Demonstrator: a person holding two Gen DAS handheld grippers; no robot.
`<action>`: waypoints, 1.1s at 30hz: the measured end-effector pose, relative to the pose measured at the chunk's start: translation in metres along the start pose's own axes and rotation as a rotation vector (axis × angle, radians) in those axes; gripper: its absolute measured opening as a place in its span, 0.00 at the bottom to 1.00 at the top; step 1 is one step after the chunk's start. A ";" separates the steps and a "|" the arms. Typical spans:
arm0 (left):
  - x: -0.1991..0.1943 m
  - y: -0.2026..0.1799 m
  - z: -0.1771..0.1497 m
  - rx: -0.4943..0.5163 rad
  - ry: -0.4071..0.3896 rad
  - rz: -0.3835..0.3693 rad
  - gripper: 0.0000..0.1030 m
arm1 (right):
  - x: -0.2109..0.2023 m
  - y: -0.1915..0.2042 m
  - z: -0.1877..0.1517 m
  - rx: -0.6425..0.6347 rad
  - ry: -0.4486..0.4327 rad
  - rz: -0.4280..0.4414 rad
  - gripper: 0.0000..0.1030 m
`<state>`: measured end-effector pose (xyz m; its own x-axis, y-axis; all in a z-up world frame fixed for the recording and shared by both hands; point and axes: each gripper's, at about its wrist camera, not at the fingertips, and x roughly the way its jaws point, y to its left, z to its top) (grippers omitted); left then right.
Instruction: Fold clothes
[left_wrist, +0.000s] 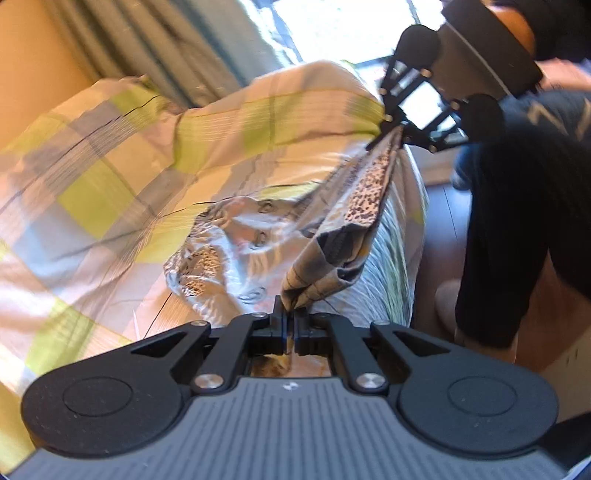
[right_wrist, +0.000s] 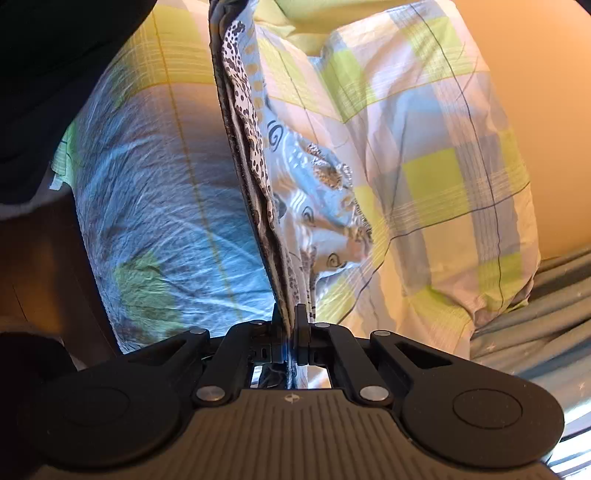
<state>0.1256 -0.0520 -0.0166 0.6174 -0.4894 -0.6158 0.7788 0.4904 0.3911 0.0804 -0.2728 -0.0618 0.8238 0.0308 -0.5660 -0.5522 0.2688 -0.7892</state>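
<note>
A patterned garment (left_wrist: 343, 225), light cloth with spotted patches and swirl marks, hangs stretched between both grippers above a checked bedspread (left_wrist: 110, 177). My left gripper (left_wrist: 290, 317) is shut on one end of its edge. The right gripper (left_wrist: 391, 127) shows at the upper right of the left wrist view, pinching the other end. In the right wrist view my right gripper (right_wrist: 290, 317) is shut on the garment (right_wrist: 255, 177), whose edge runs up and away from the jaws while the rest trails onto the bed.
A checked pillow (right_wrist: 443, 155) lies at the head of the bed by an orange wall (right_wrist: 546, 92). Grey-green curtains (left_wrist: 166, 40) hang by a bright window. A person in dark clothes (left_wrist: 517, 221) stands at the bed's right side on a wooden floor.
</note>
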 end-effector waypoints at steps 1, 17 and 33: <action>0.005 0.015 0.003 -0.053 -0.010 -0.001 0.02 | 0.001 -0.009 0.003 -0.007 -0.001 0.000 0.00; 0.186 0.218 -0.067 -0.827 0.120 -0.075 0.03 | 0.246 -0.207 0.034 0.451 0.050 0.449 0.23; 0.186 0.226 -0.091 -0.974 0.043 -0.090 0.05 | 0.275 -0.204 -0.105 1.527 -0.158 0.593 0.57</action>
<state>0.4065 0.0335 -0.1046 0.5404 -0.5374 -0.6475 0.3790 0.8425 -0.3829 0.4059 -0.4205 -0.0810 0.6134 0.5351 -0.5809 -0.2256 0.8236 0.5204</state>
